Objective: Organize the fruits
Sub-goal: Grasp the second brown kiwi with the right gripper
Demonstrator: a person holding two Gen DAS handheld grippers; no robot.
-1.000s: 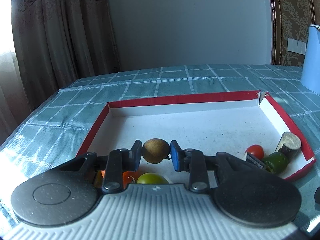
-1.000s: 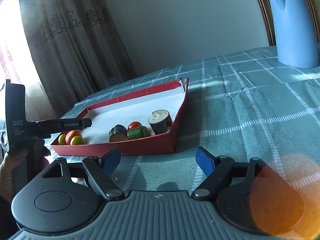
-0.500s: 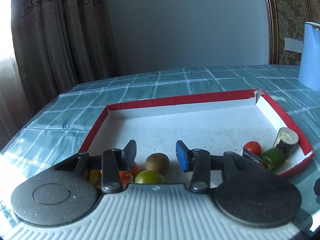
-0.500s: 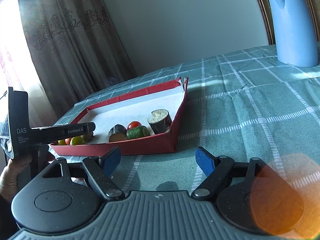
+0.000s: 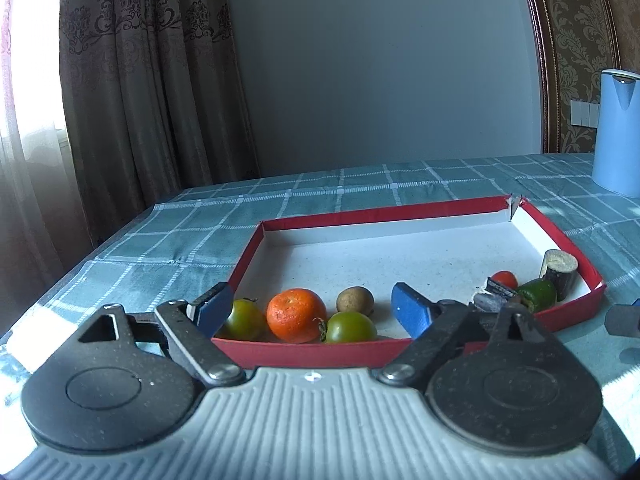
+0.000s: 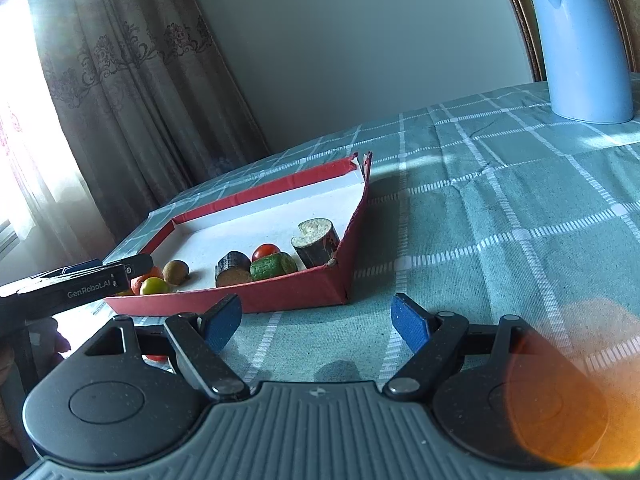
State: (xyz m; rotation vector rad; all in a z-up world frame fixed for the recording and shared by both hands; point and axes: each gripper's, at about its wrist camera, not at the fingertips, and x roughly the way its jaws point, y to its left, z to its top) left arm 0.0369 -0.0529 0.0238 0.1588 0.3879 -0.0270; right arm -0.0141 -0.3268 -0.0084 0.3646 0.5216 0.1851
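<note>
While left tongs [image 5: 310, 312] open | kiwi [image 5: 355, 300]: brown, round, in tray [image 5: 420, 208]

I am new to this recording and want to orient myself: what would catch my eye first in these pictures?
The red tray with a white floor lies on the checked tablecloth. At its near left corner sit an orange, two green tomatoes and a small brown fruit, just beyond the left gripper, whose jaws are opening. A tall blue kettle stands far right.
</note>
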